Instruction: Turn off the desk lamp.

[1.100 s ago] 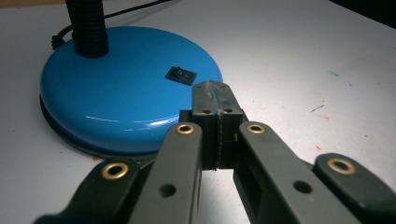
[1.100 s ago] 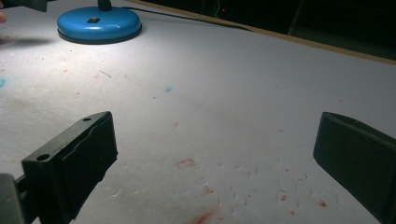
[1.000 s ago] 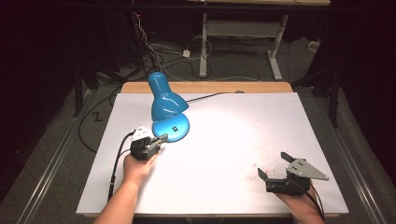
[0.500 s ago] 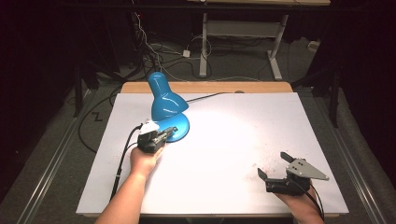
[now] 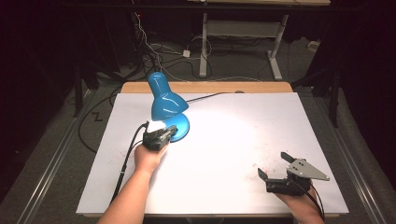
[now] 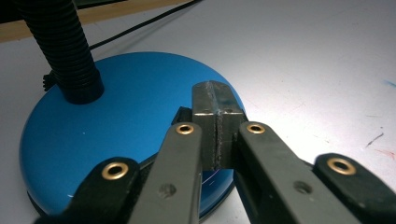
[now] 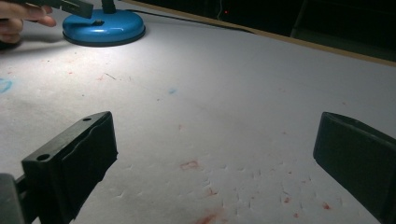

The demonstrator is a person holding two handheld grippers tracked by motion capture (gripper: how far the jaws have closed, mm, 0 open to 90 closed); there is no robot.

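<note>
left tool (image 6: 215, 100), jaws pressed together, empty, over blue lamp base (image 6: 116, 121); right tool (image 5: 275, 175) wide open.

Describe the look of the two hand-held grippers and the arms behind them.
Both grippers are black. The left gripper has dark link arms with brass-coloured rivets and scuffed grey metal fingers; a black cable trails from it. The right gripper has blocky black fingers, a grey three-cornered plate on top and a black cable. Both forearms are bare, with no sleeves or gloves.
</note>
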